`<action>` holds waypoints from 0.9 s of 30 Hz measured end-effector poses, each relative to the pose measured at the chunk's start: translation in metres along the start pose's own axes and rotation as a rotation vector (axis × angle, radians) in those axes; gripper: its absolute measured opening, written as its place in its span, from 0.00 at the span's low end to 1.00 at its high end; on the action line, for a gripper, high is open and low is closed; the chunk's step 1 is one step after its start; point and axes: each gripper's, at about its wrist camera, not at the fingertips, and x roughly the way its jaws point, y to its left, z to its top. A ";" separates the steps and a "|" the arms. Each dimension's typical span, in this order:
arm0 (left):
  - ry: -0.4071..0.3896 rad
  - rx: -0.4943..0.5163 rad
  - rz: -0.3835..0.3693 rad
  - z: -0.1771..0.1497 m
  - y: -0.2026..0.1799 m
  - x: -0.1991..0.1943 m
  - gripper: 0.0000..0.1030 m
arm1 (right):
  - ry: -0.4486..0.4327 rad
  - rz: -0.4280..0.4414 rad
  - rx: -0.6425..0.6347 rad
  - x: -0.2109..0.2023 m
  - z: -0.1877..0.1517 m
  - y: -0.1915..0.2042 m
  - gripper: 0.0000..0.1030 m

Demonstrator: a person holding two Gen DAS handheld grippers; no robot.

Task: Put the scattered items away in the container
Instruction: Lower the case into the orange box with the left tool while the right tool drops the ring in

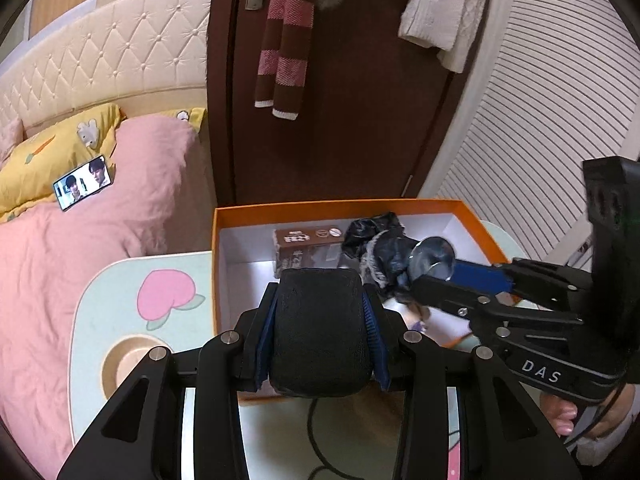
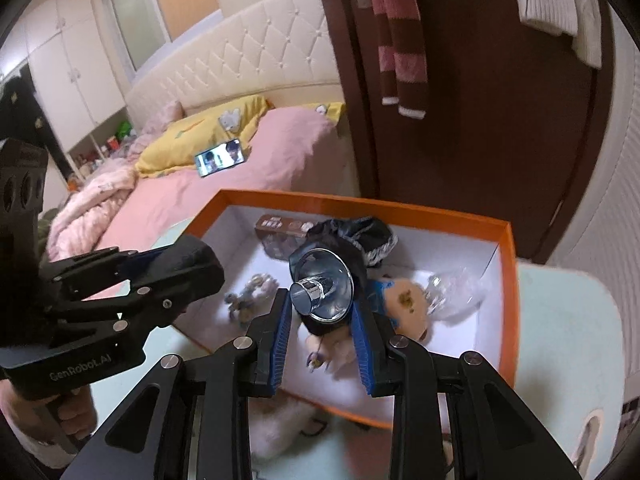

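Note:
An orange box with a white inside stands on the small table; it also shows in the right wrist view. My left gripper is shut on a black padded case over the box's near edge. My right gripper is shut on a shiny metal funnel-shaped cup and holds it above the box; it shows from the side in the left wrist view. Inside the box lie a brown carton, a black crumpled cloth, a doll, a clear plastic piece and a small trinket.
The box sits on a pale table with a peach print. A bed with pink covers and a lit phone lies to the left. A brown door with a striped scarf stands behind the box.

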 end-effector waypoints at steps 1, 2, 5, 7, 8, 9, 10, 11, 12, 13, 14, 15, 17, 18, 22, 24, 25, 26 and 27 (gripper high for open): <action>0.002 -0.002 -0.005 0.001 0.001 0.002 0.39 | -0.006 -0.018 -0.009 -0.001 0.000 0.001 0.27; 0.006 -0.001 -0.009 0.001 0.000 0.003 0.39 | -0.009 -0.028 -0.016 -0.001 0.000 0.001 0.27; 0.023 0.001 -0.017 0.001 0.000 0.011 0.39 | -0.008 -0.054 -0.019 -0.001 0.000 -0.001 0.27; 0.037 0.000 -0.016 0.000 0.000 0.015 0.39 | -0.009 -0.067 -0.016 -0.001 -0.001 -0.003 0.28; 0.039 -0.001 -0.016 0.000 0.000 0.016 0.40 | -0.015 -0.078 -0.011 -0.002 -0.001 -0.005 0.33; 0.036 -0.004 -0.023 -0.001 -0.001 0.015 0.46 | -0.021 -0.088 -0.009 -0.003 -0.002 -0.005 0.45; 0.028 -0.009 -0.030 -0.002 -0.001 0.013 0.53 | -0.031 -0.099 -0.008 -0.005 -0.002 -0.006 0.51; 0.016 -0.017 -0.033 -0.002 -0.001 0.010 0.70 | -0.045 -0.112 -0.006 -0.007 -0.003 -0.007 0.58; -0.006 -0.025 -0.035 -0.003 -0.001 0.005 0.77 | -0.059 -0.124 -0.005 -0.011 -0.003 -0.008 0.60; -0.029 -0.030 -0.037 -0.003 0.000 -0.001 0.78 | -0.069 -0.127 -0.005 -0.015 -0.003 -0.009 0.61; -0.043 -0.030 -0.037 -0.003 0.000 -0.005 0.78 | -0.073 -0.126 -0.004 -0.017 -0.003 -0.009 0.61; -0.052 -0.029 -0.036 -0.003 0.000 -0.008 0.78 | -0.076 -0.128 -0.002 -0.020 -0.003 -0.010 0.62; -0.062 -0.024 -0.031 -0.004 0.000 -0.016 0.78 | -0.084 -0.129 -0.001 -0.024 -0.002 -0.010 0.62; -0.065 -0.022 -0.027 -0.004 -0.001 -0.019 0.78 | -0.087 -0.130 -0.001 -0.026 -0.002 -0.009 0.61; -0.076 -0.018 -0.009 -0.010 -0.001 -0.032 0.78 | -0.103 -0.121 0.012 -0.036 -0.005 -0.006 0.62; -0.081 -0.016 -0.002 -0.015 -0.001 -0.039 0.78 | -0.113 -0.111 0.024 -0.043 -0.009 -0.004 0.62; -0.082 -0.016 0.000 -0.018 -0.001 -0.042 0.78 | -0.121 -0.109 0.032 -0.048 -0.012 -0.004 0.62; -0.078 -0.019 0.000 -0.021 0.000 -0.045 0.78 | -0.126 -0.105 0.038 -0.051 -0.015 -0.003 0.64; -0.067 -0.025 -0.002 -0.025 0.000 -0.047 0.78 | -0.127 -0.096 0.044 -0.054 -0.019 -0.002 0.68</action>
